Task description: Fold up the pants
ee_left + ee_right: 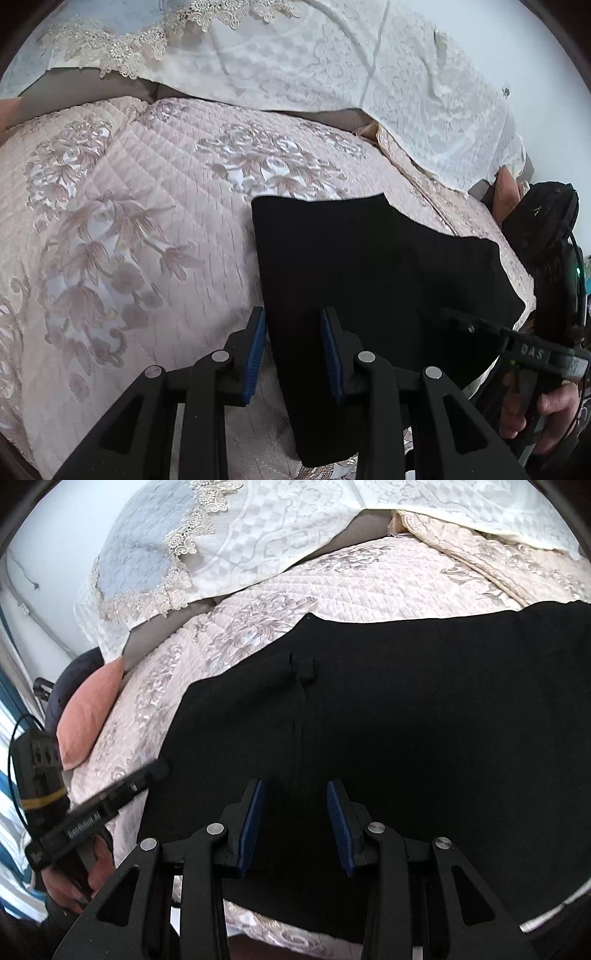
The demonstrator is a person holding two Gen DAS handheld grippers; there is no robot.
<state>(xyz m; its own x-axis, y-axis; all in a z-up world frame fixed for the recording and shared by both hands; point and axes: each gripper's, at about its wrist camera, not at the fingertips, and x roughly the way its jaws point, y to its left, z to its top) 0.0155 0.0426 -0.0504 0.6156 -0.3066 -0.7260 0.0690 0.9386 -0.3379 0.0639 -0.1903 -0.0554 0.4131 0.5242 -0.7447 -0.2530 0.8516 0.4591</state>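
The left gripper (pixel 293 350) hangs open and empty above the left edge of the black pants (pixel 369 280), fingers level. The right gripper (pixel 295 823) is likewise open, holding nothing, low over the cloth. The pants lie flat on a pink quilt (pixel 129 221).
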